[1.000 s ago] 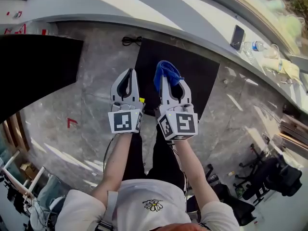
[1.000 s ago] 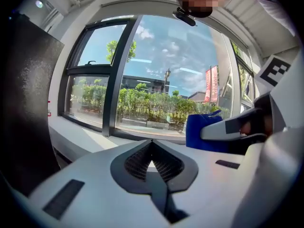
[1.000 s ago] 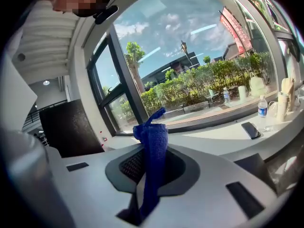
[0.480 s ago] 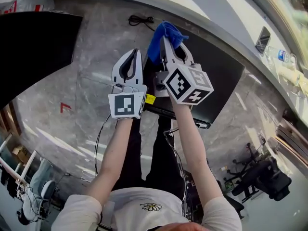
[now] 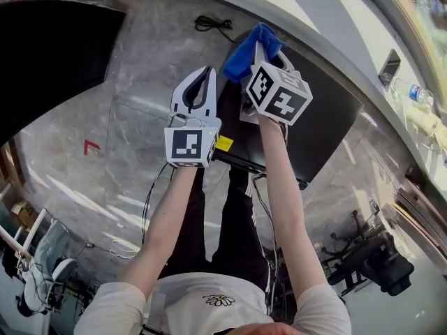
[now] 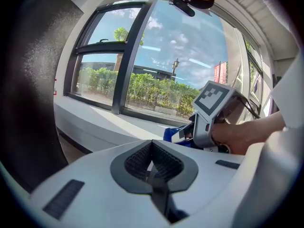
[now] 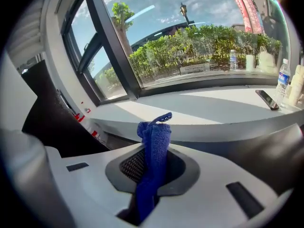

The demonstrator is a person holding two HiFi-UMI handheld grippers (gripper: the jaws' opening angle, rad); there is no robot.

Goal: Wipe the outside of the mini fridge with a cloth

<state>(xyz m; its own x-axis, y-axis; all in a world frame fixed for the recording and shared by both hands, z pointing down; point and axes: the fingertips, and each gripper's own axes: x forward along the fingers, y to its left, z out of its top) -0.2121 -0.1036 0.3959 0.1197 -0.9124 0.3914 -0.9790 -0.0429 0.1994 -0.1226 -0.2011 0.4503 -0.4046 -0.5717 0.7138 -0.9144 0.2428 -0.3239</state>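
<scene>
Blue cloth (image 5: pixel 250 47) is sitting pinched in the right gripper (image 5: pixel 264 47), whose fingers are closing firmly on its folded middle, so a bunched tuft is sticking out past the tips. The person is holding that gripper over the far left corner of the mini fridge (image 5: pixel 323 124), a black box standing on the marble floor (image 5: pixel 133 124). Whether the cloth is touching the fridge top cannot be told.

The left gripper (image 5: pixel 208 74) is hovering just beside the right one, over the fridge's left edge. Its fingers are pressing fully together and are holding nothing.

A white window ledge (image 5: pixel 307 9) is curving close behind the fridge's back edge, leaving only a narrow strip of floor there. A phone (image 5: pixel 390 66) and a water bottle (image 5: pixel 419 93) are lying on the ledge to the right. A coiled black cable (image 5: pixel 213 24) is lying on the floor near the fridge's far left corner.

To the left, bare marble is stretching wide between the fridge and a large black surface (image 5: pixel 49 54), well apart from it. A black office chair (image 5: pixel 377 264) is standing on the floor to the near right of the fridge.
</scene>
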